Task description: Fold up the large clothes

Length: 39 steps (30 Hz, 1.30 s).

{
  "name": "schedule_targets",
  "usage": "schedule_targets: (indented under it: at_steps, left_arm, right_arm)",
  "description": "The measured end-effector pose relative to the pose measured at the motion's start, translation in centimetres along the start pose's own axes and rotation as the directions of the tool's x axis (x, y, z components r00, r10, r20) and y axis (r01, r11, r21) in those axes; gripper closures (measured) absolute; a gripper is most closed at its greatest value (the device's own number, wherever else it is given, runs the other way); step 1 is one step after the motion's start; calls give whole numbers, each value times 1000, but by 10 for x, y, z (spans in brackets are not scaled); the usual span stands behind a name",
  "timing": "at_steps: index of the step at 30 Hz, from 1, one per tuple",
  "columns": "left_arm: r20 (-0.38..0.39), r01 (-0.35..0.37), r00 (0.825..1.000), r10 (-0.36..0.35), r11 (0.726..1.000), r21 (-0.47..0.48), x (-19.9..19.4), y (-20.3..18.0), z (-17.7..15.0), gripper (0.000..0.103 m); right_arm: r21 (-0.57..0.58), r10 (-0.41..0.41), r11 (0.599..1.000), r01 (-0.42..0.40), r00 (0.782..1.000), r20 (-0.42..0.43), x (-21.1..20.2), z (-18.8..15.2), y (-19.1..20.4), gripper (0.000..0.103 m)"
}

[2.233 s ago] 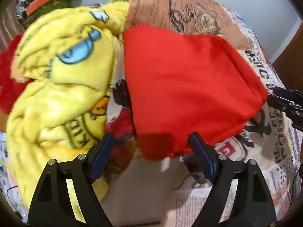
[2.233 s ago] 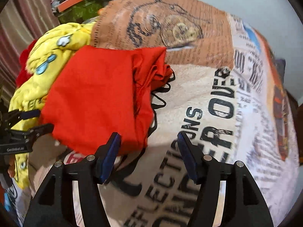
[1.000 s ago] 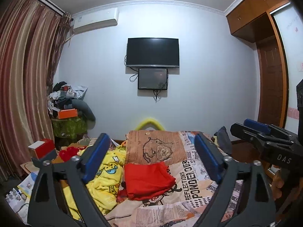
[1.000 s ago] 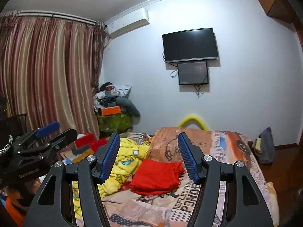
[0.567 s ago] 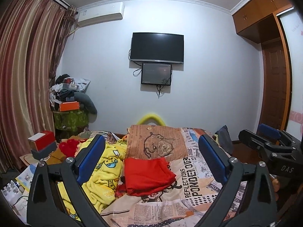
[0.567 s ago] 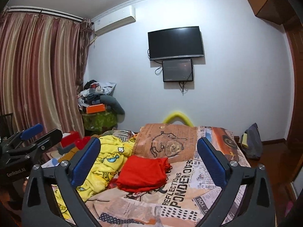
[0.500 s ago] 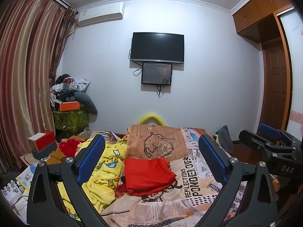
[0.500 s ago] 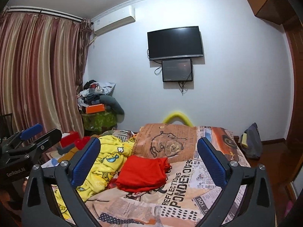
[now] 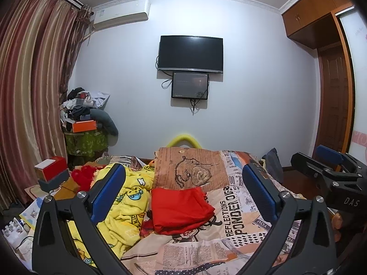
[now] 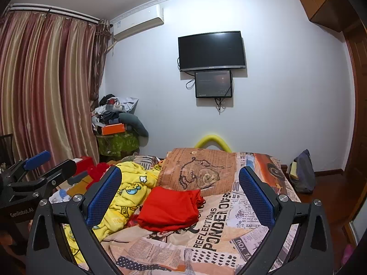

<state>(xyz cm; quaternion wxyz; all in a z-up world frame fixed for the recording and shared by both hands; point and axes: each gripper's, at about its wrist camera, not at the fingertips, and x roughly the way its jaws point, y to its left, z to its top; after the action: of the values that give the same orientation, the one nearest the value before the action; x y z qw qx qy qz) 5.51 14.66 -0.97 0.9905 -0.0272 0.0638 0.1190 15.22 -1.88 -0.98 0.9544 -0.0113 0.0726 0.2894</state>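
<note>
Here both tongs (image 9: 183,197) (image 10: 180,196) gape above folded red garment (image 9: 180,208).

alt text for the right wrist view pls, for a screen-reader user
A folded red garment lies on a bed with a newspaper-print cover, beside a crumpled yellow cartoon blanket. The right gripper frames it, open and empty, held well back. A dark TV hangs on the far wall.

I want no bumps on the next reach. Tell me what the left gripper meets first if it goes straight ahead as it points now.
Depth is hard to judge. The open left gripper points level over the bed, so nothing near blocks it; if it dips, the folded red garment comes first.
</note>
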Motion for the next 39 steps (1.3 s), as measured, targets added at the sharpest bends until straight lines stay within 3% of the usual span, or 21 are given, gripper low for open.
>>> schedule_targets:
  at_steps: [33, 39]
  left_arm:
    - [-17, -2, 1000, 2, 1000, -18, 3, -4, -7, 1]
    - [-38, 25, 999, -25, 999, -22, 4, -4, -7, 1]
  right_arm:
    - [-12, -11, 1000, 11, 1000, -16, -3, 2, 0, 1]
    - [-9, -15, 1000, 15, 1000, -9, -4, 3, 0, 1]
